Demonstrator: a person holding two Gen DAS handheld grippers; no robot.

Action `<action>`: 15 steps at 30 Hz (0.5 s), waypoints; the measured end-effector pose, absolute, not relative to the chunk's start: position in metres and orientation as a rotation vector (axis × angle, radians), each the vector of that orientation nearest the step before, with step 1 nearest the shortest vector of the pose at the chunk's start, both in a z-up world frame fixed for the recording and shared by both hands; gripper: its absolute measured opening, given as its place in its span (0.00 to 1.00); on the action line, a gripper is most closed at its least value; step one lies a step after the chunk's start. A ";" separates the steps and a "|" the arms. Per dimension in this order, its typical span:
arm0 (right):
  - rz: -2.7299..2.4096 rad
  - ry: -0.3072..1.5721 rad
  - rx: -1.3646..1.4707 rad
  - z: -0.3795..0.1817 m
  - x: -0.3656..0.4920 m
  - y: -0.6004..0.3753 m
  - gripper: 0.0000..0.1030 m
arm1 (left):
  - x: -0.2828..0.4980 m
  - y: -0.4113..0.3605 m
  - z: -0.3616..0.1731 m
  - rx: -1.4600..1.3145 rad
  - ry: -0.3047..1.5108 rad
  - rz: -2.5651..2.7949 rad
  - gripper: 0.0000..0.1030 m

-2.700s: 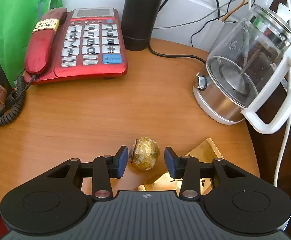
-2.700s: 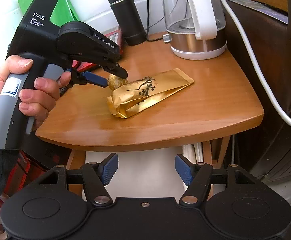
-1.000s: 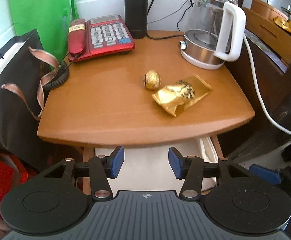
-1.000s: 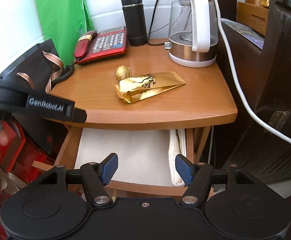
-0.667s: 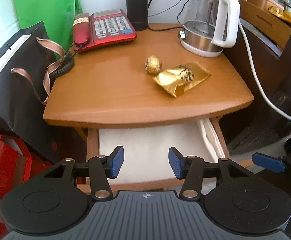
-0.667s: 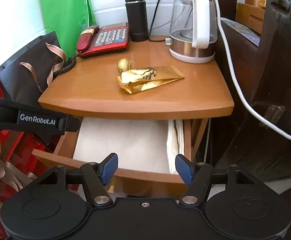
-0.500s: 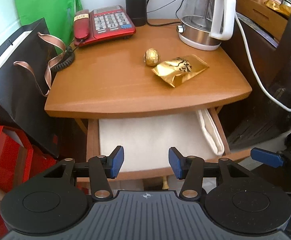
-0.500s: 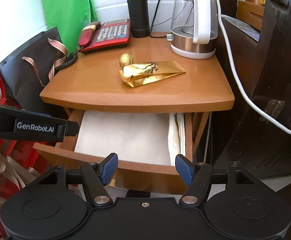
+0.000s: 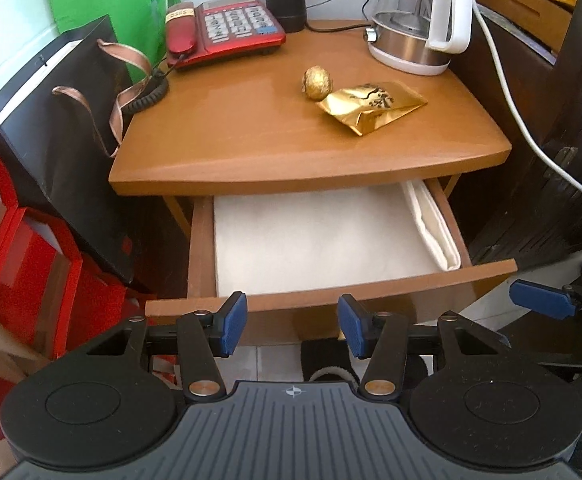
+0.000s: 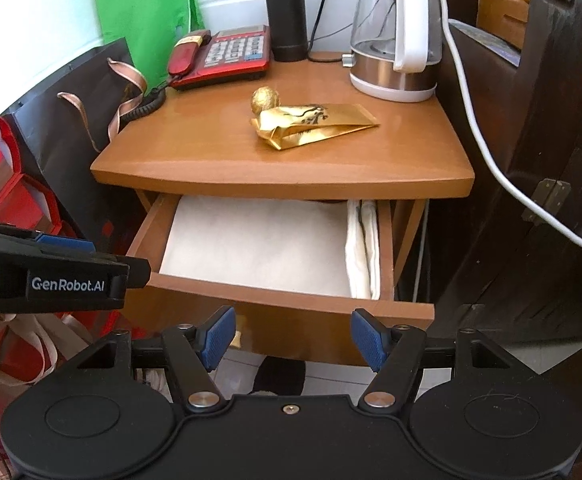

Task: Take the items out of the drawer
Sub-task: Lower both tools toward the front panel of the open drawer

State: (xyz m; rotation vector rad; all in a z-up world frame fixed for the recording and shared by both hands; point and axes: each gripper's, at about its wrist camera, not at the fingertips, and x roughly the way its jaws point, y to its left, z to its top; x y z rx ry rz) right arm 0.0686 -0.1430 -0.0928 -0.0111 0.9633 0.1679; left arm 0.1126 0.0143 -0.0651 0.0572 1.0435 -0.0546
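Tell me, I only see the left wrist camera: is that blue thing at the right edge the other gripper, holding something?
Observer: Yes; the right wrist view shows the right gripper open, nothing between its pads.
Operator: Is the black flask capped? My view cuts it off.
Observer: The black flask has its lid on.
Operator: What does my gripper look like from outside?
Observer: The left gripper carries white GenRobot.AI lettering on its side.

Wooden side table [image 9: 227, 148], white wall [image 10: 51, 20]
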 end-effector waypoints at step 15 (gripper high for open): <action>0.165 0.996 -0.018 -0.101 0.061 -0.145 0.61 | 0.102 0.016 -0.084 0.056 1.098 -0.051 0.52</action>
